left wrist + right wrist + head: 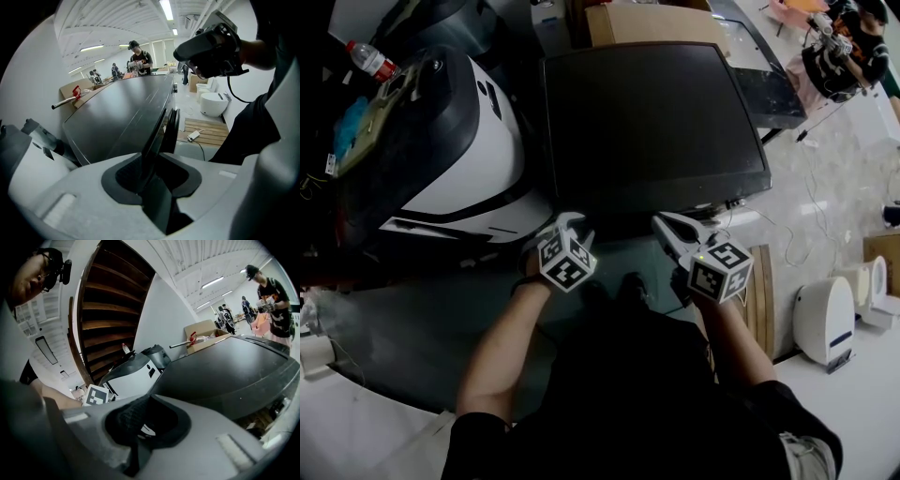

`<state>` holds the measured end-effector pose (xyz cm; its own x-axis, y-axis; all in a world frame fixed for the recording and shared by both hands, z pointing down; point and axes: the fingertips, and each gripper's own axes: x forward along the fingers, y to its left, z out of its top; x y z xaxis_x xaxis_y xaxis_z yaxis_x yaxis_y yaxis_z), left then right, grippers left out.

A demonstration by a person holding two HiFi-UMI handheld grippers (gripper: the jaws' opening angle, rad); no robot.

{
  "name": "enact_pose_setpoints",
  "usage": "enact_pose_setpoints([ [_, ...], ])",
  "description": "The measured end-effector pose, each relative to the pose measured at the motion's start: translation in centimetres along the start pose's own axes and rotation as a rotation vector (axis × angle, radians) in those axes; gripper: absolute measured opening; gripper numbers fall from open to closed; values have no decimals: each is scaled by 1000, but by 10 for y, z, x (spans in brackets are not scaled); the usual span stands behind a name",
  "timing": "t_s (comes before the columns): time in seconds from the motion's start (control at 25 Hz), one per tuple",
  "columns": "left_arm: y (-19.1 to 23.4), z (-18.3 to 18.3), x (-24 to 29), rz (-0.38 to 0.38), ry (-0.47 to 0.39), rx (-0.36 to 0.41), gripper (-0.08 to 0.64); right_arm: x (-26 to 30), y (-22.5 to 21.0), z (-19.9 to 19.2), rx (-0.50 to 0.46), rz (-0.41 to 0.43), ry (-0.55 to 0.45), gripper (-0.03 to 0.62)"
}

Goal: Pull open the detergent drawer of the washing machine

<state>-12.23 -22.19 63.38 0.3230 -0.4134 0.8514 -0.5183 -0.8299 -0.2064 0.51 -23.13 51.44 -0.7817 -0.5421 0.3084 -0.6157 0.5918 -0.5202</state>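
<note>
The washing machine (647,122) is a dark box seen from above; its front face, where the detergent drawer sits, is hidden in the head view. My left gripper (572,228) is at the front top edge, left of middle, tilted down, jaws open. In the left gripper view the machine's front (157,136) runs edge-on into the gap of the left gripper (152,173), with the round door (174,125) beyond; I cannot make out the drawer. My right gripper (673,228) rests near the front edge further right, jaws together and nothing in them. The right gripper (140,423) looks across the lid (225,371).
A white and black appliance (459,141) stands close at the left, with a water bottle (370,58) behind it. A cardboard box (647,23) is behind the washer. A wooden pallet (759,300), a small white unit (825,319) and cables lie at the right. People work far back.
</note>
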Motion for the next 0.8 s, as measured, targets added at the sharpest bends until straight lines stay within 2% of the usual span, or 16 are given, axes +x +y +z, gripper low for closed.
enact_pose_setpoints([
  [0.28,-3,-3,5,40,91,197,100,0,0,0,4,11,3,3],
  [0.36,-2,-4,7,46,112,231,100,1,1,-1,6,15,10,3],
  [0.44,-1,-3,7,46,116,227,100,1,2,-3,6,18,16,3],
  [0.64,-5,-2,6,14,102,156,120,0,2,-7,6,22,27,3],
  [0.8,-6,-3,7,15,109,162,124,-1,3,-10,10,27,33,3],
])
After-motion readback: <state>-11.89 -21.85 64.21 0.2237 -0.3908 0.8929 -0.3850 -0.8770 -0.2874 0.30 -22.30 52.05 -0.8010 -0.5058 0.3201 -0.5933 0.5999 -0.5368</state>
